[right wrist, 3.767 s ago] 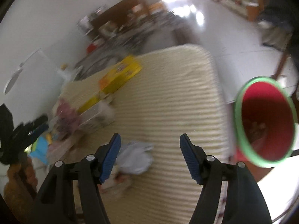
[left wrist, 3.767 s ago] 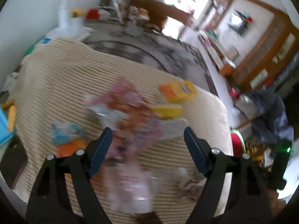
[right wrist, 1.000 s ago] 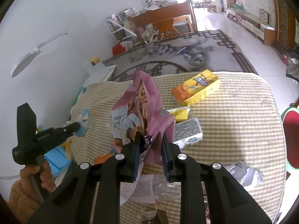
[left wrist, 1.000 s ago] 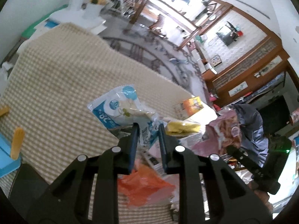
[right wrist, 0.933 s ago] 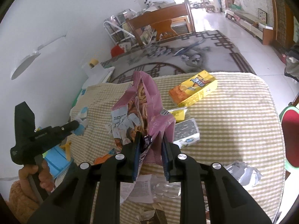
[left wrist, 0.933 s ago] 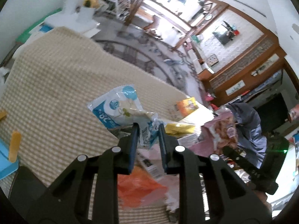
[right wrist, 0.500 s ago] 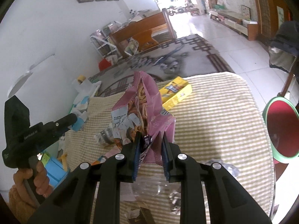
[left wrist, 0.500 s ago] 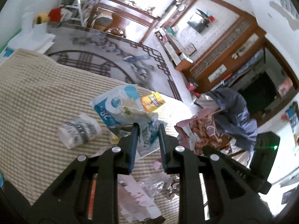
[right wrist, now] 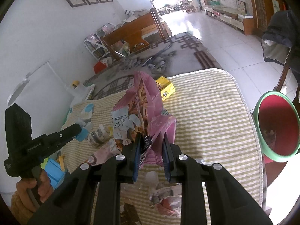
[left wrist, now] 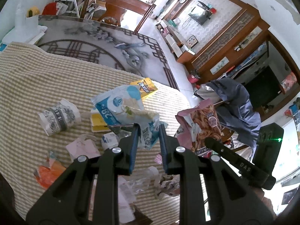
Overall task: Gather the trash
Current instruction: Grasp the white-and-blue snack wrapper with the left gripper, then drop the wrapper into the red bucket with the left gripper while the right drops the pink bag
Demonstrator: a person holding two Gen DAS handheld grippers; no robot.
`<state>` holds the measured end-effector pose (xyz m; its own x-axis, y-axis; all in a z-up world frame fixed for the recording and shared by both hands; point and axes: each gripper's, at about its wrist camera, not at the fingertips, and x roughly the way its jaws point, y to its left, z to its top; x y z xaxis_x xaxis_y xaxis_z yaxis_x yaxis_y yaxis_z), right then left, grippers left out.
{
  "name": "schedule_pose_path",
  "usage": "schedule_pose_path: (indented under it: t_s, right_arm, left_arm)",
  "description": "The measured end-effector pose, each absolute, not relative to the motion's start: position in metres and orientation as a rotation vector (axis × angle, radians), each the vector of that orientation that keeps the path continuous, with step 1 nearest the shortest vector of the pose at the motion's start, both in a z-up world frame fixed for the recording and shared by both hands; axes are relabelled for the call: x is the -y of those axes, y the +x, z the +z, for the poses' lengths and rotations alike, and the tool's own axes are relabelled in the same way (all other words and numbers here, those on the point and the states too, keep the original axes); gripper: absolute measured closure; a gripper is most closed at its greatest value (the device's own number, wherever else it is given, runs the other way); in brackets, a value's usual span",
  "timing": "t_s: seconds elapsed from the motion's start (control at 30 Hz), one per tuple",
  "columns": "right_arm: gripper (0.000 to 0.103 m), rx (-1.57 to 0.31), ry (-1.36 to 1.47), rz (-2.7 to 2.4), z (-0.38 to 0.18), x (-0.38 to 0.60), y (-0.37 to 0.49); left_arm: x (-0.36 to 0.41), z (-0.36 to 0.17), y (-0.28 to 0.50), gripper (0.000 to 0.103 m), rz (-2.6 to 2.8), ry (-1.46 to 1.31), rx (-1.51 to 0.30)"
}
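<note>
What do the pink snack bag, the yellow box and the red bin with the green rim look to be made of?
Pink snack bag: thin glossy plastic film, going by its sheen, creases and serrated edge. Yellow box: apparently printed cardboard, with flat faces and sharp corners. Red bin: probably moulded plastic, smooth with a slight gloss; its material can't be confirmed from here.

Bin [right wrist: 277,125] right of table [right wrist: 210,112]; litter on it.

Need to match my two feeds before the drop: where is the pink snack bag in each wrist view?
Left wrist: pink bag right of centre, held up by the right gripper.
Right wrist: pink bag centre frame, clamped between the fingers.
Shared landmark: yellow box on the checked cloth, just beyond the bags.
</note>
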<state>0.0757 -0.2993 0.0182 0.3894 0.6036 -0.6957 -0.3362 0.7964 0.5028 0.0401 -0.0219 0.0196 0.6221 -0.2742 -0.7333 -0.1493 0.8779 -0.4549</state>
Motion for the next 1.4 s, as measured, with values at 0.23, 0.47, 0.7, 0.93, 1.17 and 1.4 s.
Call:
schedule_pose_path:
  t_s: [0.23, 0.47, 0.7, 0.93, 1.17, 1.4]
  right_arm:
    - [0.083, -1.007, 0.28, 0.66, 0.02, 0.314, 0.095]
    - [0.083, -1.033, 0.284, 0.683, 0.011, 0.335, 0.107]
    - [0.083, -1.042, 0.311, 0.682, 0.006, 0.355, 0.113]
    - [0.083, -1.052, 0.335, 0.67, 0.002, 0.373, 0.116]
    - [0.083, -1.068, 0.351, 0.661, -0.004, 0.388, 0.121]
    - [0.083, -1.064, 0.369, 0.651, -0.007, 0.404, 0.127]
  left_arm:
    - [0.047, 0.021, 0.045, 0.082, -0.033, -0.512, -0.899]
    - [0.058, 0.016, 0.046, 0.082, 0.036, -0.504, -0.91]
    - [0.058, -0.002, 0.048, 0.082, 0.097, -0.511, -0.965]
    - [0.063, -0.013, 0.072, 0.034, 0.144, -0.385, -0.99]
    - [0.061, -0.042, 0.106, 0.022, 0.168, -0.196, -1.117]
    - [0.06, -0.06, 0.111, 0.065, 0.171, -0.254, -1.18]
